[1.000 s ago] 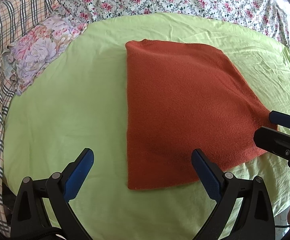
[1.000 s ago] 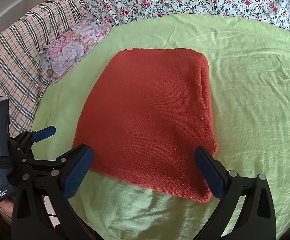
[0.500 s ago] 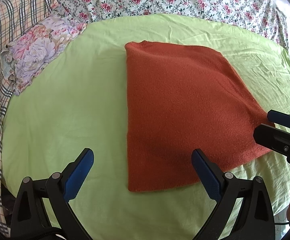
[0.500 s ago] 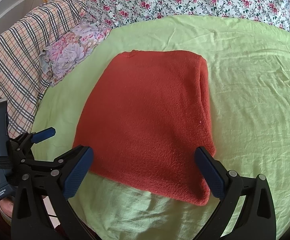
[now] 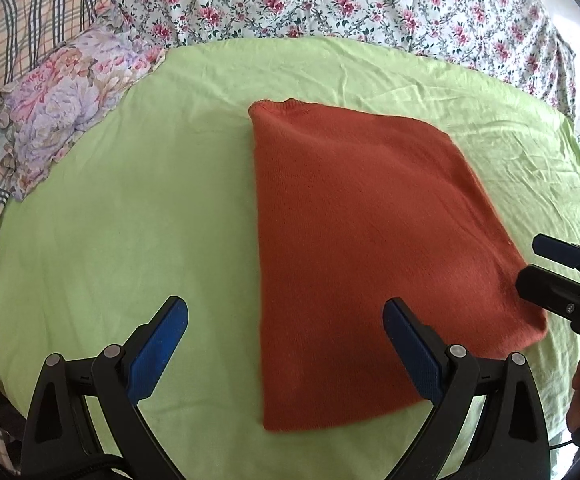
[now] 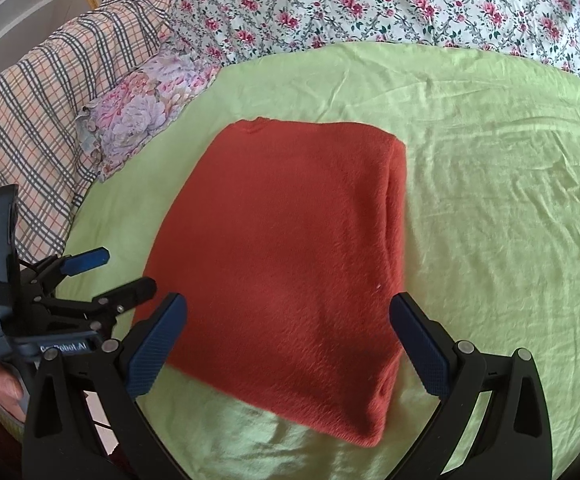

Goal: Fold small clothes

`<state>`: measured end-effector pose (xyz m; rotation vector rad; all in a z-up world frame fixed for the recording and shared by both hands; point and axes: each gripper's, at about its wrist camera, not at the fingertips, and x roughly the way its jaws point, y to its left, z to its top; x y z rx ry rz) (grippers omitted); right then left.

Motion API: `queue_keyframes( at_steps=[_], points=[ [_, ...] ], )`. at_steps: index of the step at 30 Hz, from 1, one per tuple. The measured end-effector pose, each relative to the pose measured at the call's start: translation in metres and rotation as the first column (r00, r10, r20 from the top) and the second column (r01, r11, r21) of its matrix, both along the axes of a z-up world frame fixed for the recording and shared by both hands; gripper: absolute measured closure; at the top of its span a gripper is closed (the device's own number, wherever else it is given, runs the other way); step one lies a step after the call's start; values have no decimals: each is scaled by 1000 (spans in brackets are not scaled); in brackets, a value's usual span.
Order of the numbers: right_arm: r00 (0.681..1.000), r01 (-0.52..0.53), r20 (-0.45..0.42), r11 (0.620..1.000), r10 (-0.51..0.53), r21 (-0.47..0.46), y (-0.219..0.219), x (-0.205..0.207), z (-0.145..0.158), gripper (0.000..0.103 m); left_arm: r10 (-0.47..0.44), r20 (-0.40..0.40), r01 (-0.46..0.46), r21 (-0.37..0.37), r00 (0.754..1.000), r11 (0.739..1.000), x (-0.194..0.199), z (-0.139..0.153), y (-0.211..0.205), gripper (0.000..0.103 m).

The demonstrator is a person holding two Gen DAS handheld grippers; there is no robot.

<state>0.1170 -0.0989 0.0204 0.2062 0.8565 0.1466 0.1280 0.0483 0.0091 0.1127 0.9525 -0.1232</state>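
Observation:
A rust-red knit garment (image 5: 366, 240) lies folded into a flat rectangle on the light green sheet (image 5: 110, 220); it also shows in the right wrist view (image 6: 290, 260). My left gripper (image 5: 286, 344) is open and empty, hovering over the garment's near left corner. My right gripper (image 6: 288, 340) is open and empty, hovering over the garment's near edge. Each gripper shows in the other's view: the right one (image 5: 550, 268) at the garment's right corner, the left one (image 6: 102, 272) at its left edge.
A floral pillow (image 5: 62, 100) lies at the far left. A floral quilt (image 5: 330, 0) runs along the back, a plaid blanket (image 6: 30, 120) along the left. The green sheet's near edge is close below the grippers.
Both grippers have drawn slightly back and up from the garment. The garment itself has not moved.

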Motion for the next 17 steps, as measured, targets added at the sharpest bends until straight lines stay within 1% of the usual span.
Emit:
queue_keyframes(
  at_steps=[4,9,17],
  points=[
    [1000,4,-9,1000,-4,6,-7,8,-5,2,10,-7,-10,11,1000,1000,13,-3,2,5],
    [1000,6,-24,1000,-5,20,-18,21,-10,2,36,-15,-36,5,999,999,30,-4,9,5],
    [999,10,-34,999,-9,46,-26,37,-17,2,55,-24,-54,10,998,998,37,-9,10,5]
  ],
)
